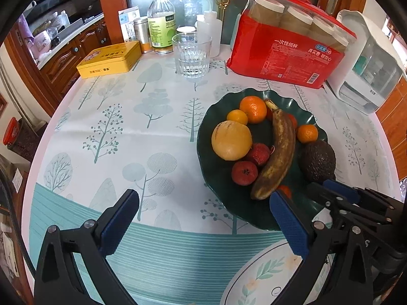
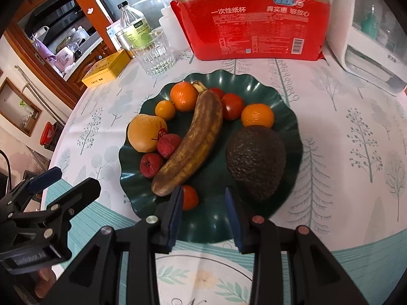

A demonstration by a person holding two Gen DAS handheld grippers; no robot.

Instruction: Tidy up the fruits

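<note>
A browned banana (image 2: 189,145) lies diagonally among oranges (image 2: 257,115) and an avocado (image 2: 255,158) on the green plate (image 2: 287,117).

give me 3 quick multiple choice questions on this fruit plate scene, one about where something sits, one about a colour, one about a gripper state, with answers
1. Where does the avocado lie on the green plate, seen from the right wrist view?
A. right of the banana
B. left of the banana
C. off the plate, on the tablecloth

2. What colour is the flat tin near the drinking glass?
A. blue
B. yellow
C. white

3. What state is the right gripper in?
A. shut on the banana
B. shut on the avocado
C. open, holding nothing

Answers:
1. A, the banana runs down the plate's middle and the avocado sits on its right.
2. B, the tin's lid and sides are yellow.
3. C, its jaws stand apart over the plate's near edge with nothing between them.
</note>
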